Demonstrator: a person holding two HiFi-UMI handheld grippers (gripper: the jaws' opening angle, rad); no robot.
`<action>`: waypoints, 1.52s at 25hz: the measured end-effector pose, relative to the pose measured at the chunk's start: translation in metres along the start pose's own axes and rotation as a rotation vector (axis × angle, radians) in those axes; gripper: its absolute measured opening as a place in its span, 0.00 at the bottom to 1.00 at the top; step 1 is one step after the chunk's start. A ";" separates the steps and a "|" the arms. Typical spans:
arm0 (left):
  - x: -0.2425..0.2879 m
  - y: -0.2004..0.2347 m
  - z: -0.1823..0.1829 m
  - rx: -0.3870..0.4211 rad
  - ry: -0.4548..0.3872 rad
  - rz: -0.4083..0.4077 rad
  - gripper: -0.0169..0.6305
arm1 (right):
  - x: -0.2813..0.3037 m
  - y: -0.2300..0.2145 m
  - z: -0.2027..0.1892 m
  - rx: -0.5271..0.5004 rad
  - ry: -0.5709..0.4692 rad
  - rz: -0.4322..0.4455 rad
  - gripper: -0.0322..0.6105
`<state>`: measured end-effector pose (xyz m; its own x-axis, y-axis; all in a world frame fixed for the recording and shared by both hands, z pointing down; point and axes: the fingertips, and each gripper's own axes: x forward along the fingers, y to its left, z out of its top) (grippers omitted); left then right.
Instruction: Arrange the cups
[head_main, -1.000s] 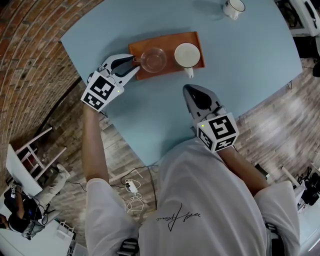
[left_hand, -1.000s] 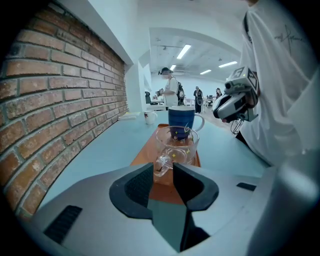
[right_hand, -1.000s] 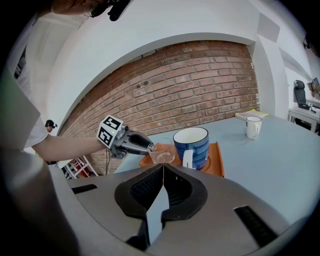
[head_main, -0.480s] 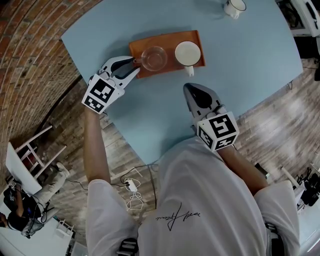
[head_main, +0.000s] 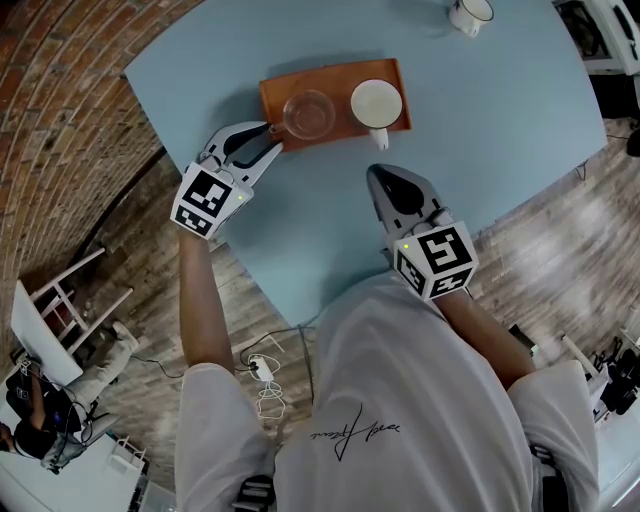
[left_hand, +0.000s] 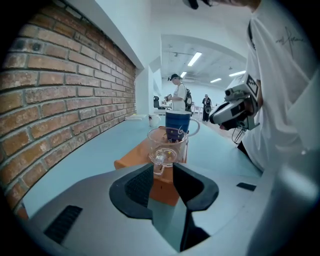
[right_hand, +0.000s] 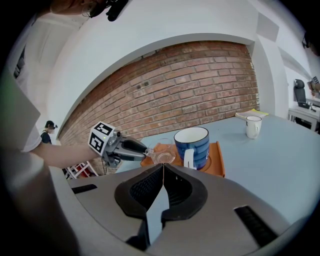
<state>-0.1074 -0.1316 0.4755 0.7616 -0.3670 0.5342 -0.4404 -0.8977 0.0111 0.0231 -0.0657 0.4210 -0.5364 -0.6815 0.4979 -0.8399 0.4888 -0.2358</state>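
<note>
Mug (head_main: 375, 103) beside glass cup (head_main: 308, 113) on tray (head_main: 335, 82)

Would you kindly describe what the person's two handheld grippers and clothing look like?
Both the left gripper and the right gripper have light grey, wedge-shaped plastic shells with black ribbed pads lining the fingers. Each carries a white cube printed with black square markers. The person wears a white short-sleeved T-shirt with black script.

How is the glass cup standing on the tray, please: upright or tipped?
Upright. The glass cup stands on the tray with its open rim up and level.
</note>
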 end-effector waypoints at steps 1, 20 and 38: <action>-0.001 -0.001 0.000 -0.006 -0.004 0.004 0.22 | 0.000 0.000 0.000 0.000 0.000 0.000 0.09; -0.004 -0.021 -0.002 -0.056 -0.028 0.089 0.22 | -0.002 0.003 0.001 0.001 -0.007 0.006 0.09; -0.005 -0.045 -0.003 -0.133 -0.070 0.125 0.22 | -0.002 0.009 0.003 -0.007 -0.021 0.020 0.09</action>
<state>-0.0928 -0.0888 0.4752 0.7261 -0.4940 0.4783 -0.5890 -0.8057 0.0622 0.0165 -0.0616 0.4156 -0.5544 -0.6830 0.4756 -0.8287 0.5057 -0.2398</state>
